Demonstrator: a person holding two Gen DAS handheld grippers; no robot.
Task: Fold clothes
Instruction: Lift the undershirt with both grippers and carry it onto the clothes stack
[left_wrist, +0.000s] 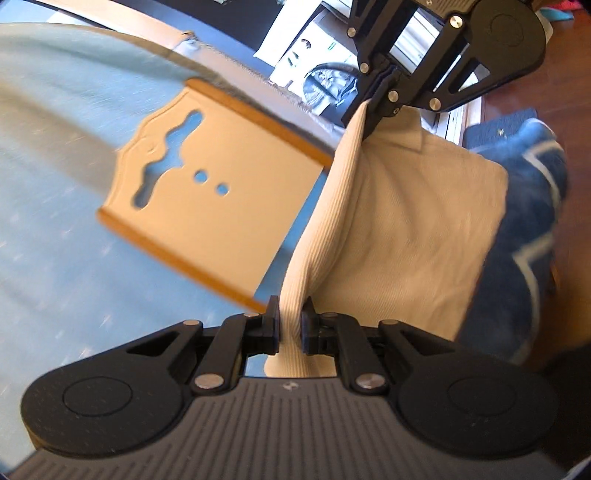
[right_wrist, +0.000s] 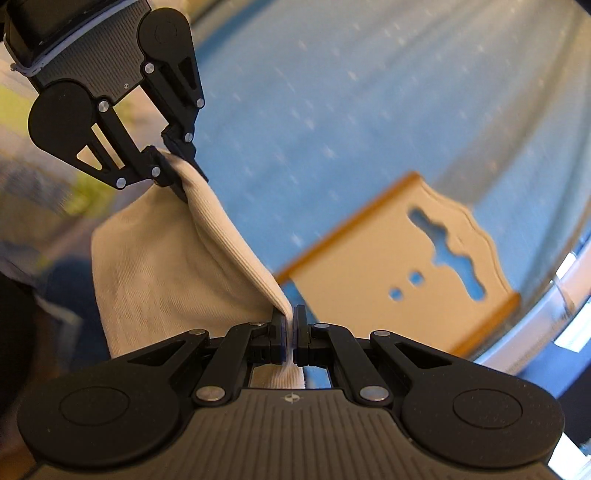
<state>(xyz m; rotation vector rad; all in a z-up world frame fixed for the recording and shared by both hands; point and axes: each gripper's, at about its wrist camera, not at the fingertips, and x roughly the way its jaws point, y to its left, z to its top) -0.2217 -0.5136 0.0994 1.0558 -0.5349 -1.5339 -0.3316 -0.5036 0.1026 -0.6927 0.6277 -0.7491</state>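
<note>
While my left gripper (left_wrist: 290, 325) pinches one end of the cream ribbed garment (left_wrist: 406, 229), the cloth hangs between both tools above the blue bedsheet (left_wrist: 74, 258) and a wooden board (left_wrist: 221, 192); my right gripper (right_wrist: 291, 332) is clamped on its other end.

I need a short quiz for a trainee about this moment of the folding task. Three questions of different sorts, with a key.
1. True or false: both claws, the left claw and the right claw, are shut on the cream cloth.
2. What lies on the blue sheet below the cloth?
A. a wooden board with cut-out holes
B. a metal tray
C. a pair of shoes
3. Fill in: the edge of the cloth between the two claws is pulled ____ (tight / loose).

Key: 1 true; 2 A; 3 tight.
</note>
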